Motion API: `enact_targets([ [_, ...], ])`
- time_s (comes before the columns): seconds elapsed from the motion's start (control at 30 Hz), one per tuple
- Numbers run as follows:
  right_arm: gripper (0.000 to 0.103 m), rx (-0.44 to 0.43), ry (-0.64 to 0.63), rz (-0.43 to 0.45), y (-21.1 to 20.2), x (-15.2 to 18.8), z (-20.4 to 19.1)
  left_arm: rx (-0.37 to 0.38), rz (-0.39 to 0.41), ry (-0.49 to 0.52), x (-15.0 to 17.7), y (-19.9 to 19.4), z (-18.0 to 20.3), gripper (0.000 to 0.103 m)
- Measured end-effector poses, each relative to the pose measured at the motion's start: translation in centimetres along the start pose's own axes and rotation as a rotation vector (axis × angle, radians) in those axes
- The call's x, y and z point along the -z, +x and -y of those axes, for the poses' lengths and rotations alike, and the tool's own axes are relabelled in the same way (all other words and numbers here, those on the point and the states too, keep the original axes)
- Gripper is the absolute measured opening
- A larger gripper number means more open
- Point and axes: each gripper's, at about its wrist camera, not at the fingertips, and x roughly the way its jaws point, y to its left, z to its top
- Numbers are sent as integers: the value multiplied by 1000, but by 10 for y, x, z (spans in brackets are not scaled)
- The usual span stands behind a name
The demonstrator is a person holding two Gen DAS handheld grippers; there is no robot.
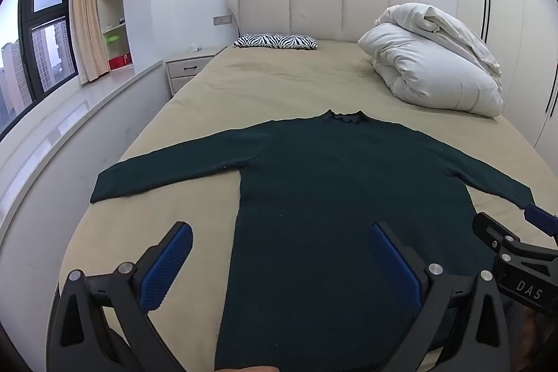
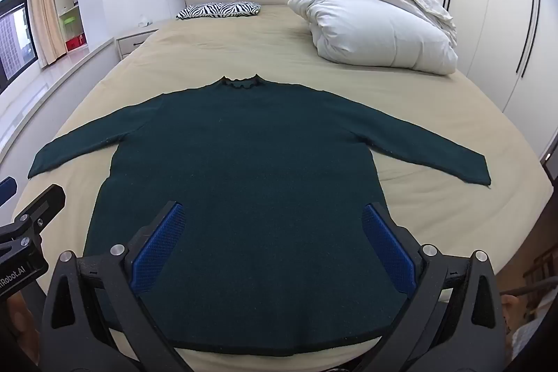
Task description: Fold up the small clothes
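Dark green sweater (image 2: pixel 251 183) lies flat on the beige bed (image 2: pixel 436 208), neck w/ frilly collar toward the headboard, both sleeves spread out, hem nearest. Left gripper (image 1: pixel 279 253) & right gripper (image 2: pixel 272 232) hover above its lower half, jaws wide apart, holding nothing.

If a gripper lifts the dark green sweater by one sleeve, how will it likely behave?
The sweater lies limp and flat on the bed, so it would probably drape and sag. Its knit looks grippy rather than slippery, and probably light.
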Motion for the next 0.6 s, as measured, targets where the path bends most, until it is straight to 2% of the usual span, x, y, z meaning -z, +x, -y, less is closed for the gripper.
enact_targets([
  [0.6, 103, 2, -3, -7, 1, 0, 1, -2, 0, -8, 5, 5, -5, 103],
])
